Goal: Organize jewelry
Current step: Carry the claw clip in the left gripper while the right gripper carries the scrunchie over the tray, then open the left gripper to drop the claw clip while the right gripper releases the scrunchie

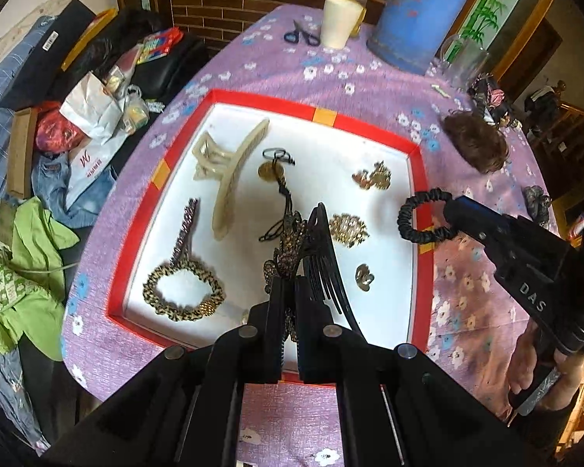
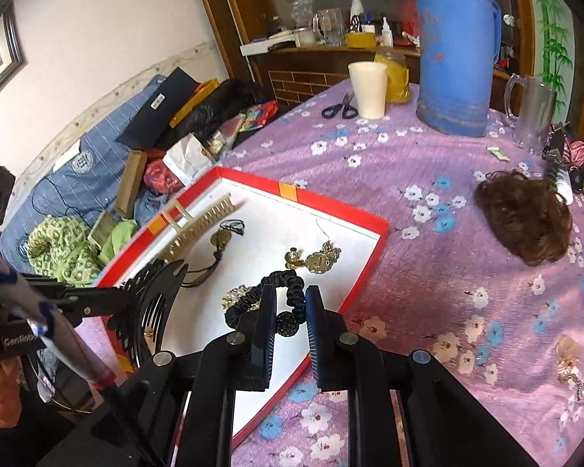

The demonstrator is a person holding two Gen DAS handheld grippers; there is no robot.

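The step in hand is placement: both tools carry a hair accessory over the red-rimmed tray (image 1: 373,122), which lies on the purple flowered tablecloth (image 1: 276,66). My left gripper (image 1: 288,284) is closed on a black hair comb (image 1: 323,257); the comb's curved spine and teeth stand up beside the right finger, and a leopard-patterned piece hangs between the fingers, though I cannot tell whether it is part of the comb or a separate item. My right gripper (image 2: 290,297) carries a black scrunchie (image 2: 280,288) with a dark beaded ball. In the left wrist view the fingers pinch one side of the loop, just above the tray's right rim. In the right wrist view a gap shows between the fingers, with the loop draped round the left one. The white tray floor already holds a cream claw clip (image 1: 229,171), a leopard scrunchie (image 1: 183,292), a black cord pendant (image 1: 276,171) and several gold brooches (image 1: 372,177). I judge the task well advanced, since a brown hairpiece (image 2: 525,218) and a few small pieces remain out on the cloth. The next move calls for lowering each item onto a bare white patch, apart from the brooches, and parting the fingers only when the piece rests flat. The scrunchie needs to move inward first so it clears the rim.
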